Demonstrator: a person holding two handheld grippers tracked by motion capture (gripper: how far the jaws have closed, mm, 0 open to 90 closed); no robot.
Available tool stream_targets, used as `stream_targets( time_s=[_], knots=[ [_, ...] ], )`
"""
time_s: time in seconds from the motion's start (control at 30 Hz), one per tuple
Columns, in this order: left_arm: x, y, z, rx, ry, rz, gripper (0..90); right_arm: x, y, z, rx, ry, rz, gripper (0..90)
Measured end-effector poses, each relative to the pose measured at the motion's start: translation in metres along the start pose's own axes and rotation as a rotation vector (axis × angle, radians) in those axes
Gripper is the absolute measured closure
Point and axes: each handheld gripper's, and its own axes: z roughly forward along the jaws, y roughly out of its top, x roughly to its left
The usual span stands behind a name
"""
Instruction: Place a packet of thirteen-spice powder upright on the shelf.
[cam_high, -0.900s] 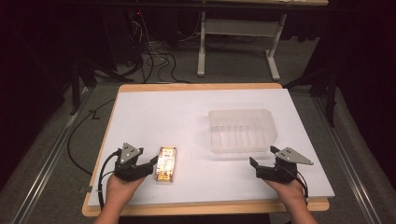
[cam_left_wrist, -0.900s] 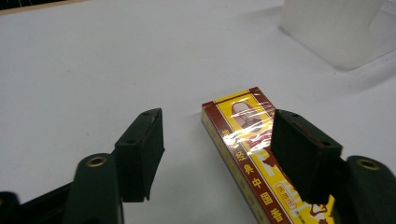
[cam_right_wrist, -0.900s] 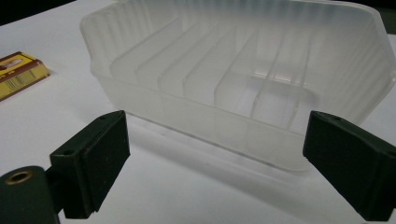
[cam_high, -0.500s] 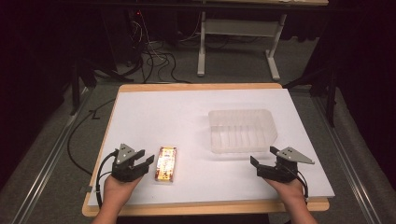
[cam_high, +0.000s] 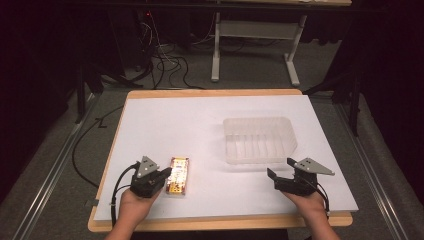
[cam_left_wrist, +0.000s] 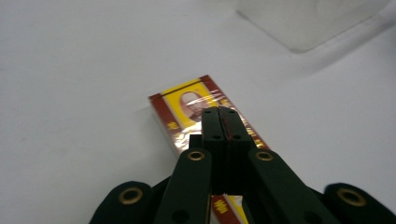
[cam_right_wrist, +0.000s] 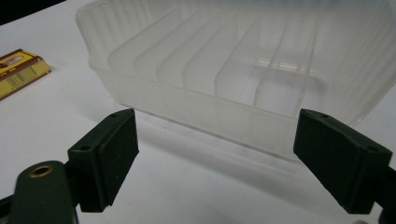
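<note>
Flat wrapped packet beside the left tongs; clear tray ahead of the right tongs.

From left: the left tongs (cam_high: 161, 176) have their jaws pressed together, empty, tips over the near end of the red-and-yellow packet (cam_high: 178, 175), which lies flat on the white desk (cam_high: 175, 125). Its glossy film wrap probably makes it light, fairly stiff and slippery; take it across the long edges. The ribbed clear tray (cam_high: 259, 139) sits well apart. The right tongs (cam_high: 278, 180) gape wide, holding nothing.

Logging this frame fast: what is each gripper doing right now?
Left gripper: closed, fingers together above the red and yellow packet, holding nothing.
Right gripper: open, empty, facing the clear plastic tray.
</note>
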Motion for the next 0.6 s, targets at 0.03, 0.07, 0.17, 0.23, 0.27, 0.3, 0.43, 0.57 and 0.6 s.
stream_targets(
  time_s=[0.03,0.07,0.17,0.23,0.27,0.3,0.43,0.57,0.6],
  knots=[
    [-0.005,0.001,0.002,0.008,-0.007,0.016,90.0,0.000,0.000,0.000,-0.001,-0.001,0.000,14.4],
    [-0.010,0.001,0.005,0.016,-0.027,0.025,90.0,0.000,0.000,0.000,-0.001,-0.001,0.000,14.4],
    [-0.024,0.002,0.013,0.067,-0.067,0.059,90.0,0.000,0.000,0.000,-0.001,0.001,-0.001,14.7],
    [-0.032,0.002,0.018,0.098,-0.084,0.083,90.0,0.000,0.000,0.000,0.000,0.001,-0.004,14.8],
    [-0.037,0.002,0.021,0.119,-0.097,0.099,90.0,0.001,0.000,0.000,0.005,0.001,-0.003,14.8],
    [-0.037,0.002,0.021,0.119,-0.097,0.099,90.0,0.001,0.000,0.000,0.005,0.001,-0.003,14.8],
    [-0.051,-0.002,0.029,0.175,-0.114,0.151,90.0,0.001,0.000,0.001,0.005,0.002,-0.004,14.9],
    [-0.058,-0.003,0.036,0.218,-0.098,0.183,90.0,0.000,0.000,0.000,0.002,0.002,-0.005,15.0],
    [-0.058,-0.003,0.037,0.228,-0.093,0.184,90.0,0.000,0.000,0.000,0.002,0.002,-0.005,15.0]
  ],
)
